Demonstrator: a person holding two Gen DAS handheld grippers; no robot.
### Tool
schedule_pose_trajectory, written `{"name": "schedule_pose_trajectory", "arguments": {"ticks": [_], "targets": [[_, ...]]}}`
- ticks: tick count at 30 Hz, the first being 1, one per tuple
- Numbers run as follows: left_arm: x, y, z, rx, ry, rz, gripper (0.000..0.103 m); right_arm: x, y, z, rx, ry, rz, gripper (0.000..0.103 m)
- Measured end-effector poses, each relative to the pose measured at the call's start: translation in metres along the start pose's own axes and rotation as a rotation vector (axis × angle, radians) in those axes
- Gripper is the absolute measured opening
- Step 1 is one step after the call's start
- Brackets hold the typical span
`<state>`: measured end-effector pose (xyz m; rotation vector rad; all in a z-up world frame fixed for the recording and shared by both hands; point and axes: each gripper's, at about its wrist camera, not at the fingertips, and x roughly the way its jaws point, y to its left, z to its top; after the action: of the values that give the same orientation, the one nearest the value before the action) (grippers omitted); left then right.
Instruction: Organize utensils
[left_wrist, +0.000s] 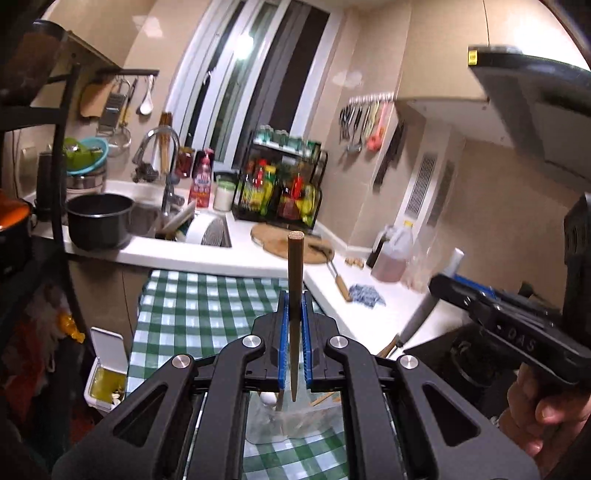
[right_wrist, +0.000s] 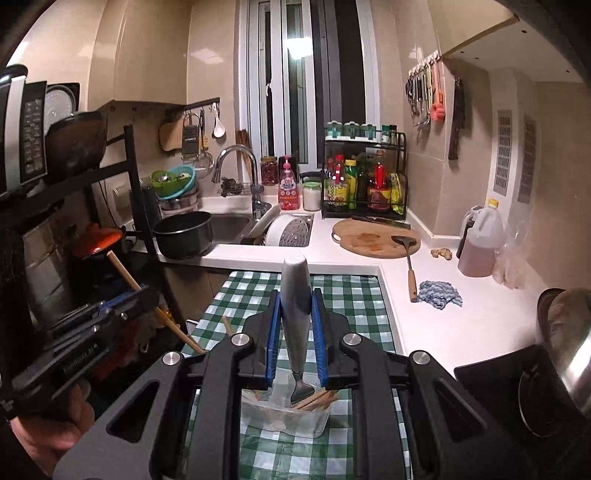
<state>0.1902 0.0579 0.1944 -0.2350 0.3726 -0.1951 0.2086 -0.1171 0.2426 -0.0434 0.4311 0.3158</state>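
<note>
My left gripper (left_wrist: 294, 295) is shut on a brown wooden chopstick (left_wrist: 295, 280), held upright with its tip pointing down over a clear plastic container (left_wrist: 291, 421) on the green checked cloth (left_wrist: 195, 314). My right gripper (right_wrist: 295, 295) is shut on the white-grey handle of a utensil (right_wrist: 295, 288), whose metal end (right_wrist: 301, 391) hangs just above the same clear container (right_wrist: 284, 417), which holds several wooden utensils (right_wrist: 317, 400). The left gripper with its chopstick (right_wrist: 147, 295) shows at the left of the right wrist view.
A white counter (right_wrist: 424, 325) wraps around the cloth-covered table. On it lie a round cutting board (right_wrist: 373, 232), a spatula (right_wrist: 408, 258), a blue rag (right_wrist: 441, 293) and an oil jug (right_wrist: 480, 240). A sink (right_wrist: 236, 221), black pot (right_wrist: 184, 232) and black shelf rack (right_wrist: 136, 184) stand left.
</note>
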Motion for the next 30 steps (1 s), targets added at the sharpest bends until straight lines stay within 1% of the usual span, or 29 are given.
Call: {"name": "schedule_pose_trajectory", "arguments": {"ticks": [5,12,13,14,15,16,17,19,23,24,26,27,30], "targets": [[0.017,0.01,-0.008,-0.001,0.044,0.004,0.006,0.031,0.003,-0.012,-0.002,0.048,0.002,0.016],[0.03,0.012,-0.018,0.0,0.095,0.022,0.007,0.068,0.009,-0.032,-0.011,0.175,0.027,0.017],[0.031,0.012,-0.018,-0.001,0.097,0.024,0.009,0.071,0.011,-0.035,-0.021,0.194,0.018,0.02],[0.03,0.013,-0.018,-0.003,0.096,0.026,0.011,0.071,0.011,-0.035,-0.025,0.197,0.008,0.026],[0.028,0.013,-0.016,-0.003,0.088,0.027,0.018,0.068,0.011,-0.035,-0.029,0.193,-0.004,0.03],[0.025,0.013,-0.015,-0.002,0.076,0.027,0.022,0.065,0.01,-0.035,-0.03,0.189,-0.011,0.036],[0.022,0.012,-0.013,-0.001,0.064,0.027,0.022,0.061,0.009,-0.034,-0.03,0.182,-0.026,0.038],[0.016,0.01,-0.01,0.005,0.043,0.029,0.022,0.051,0.006,-0.031,-0.03,0.163,-0.051,0.038],[-0.001,0.005,-0.008,0.02,0.0,0.041,0.022,0.018,-0.001,-0.031,-0.028,0.094,-0.076,0.039],[-0.005,0.004,-0.009,0.024,-0.008,0.046,0.023,0.009,-0.003,-0.033,-0.025,0.076,-0.083,0.041],[-0.018,0.001,-0.011,0.03,-0.028,0.058,0.025,-0.007,-0.006,-0.038,-0.016,0.043,-0.097,0.048],[-0.025,0.0,-0.012,0.034,-0.037,0.063,0.027,-0.02,-0.009,-0.044,-0.004,0.022,-0.107,0.049],[-0.049,-0.001,-0.021,0.051,-0.06,0.098,0.044,-0.044,-0.014,-0.063,0.025,-0.011,-0.132,0.056]]}}
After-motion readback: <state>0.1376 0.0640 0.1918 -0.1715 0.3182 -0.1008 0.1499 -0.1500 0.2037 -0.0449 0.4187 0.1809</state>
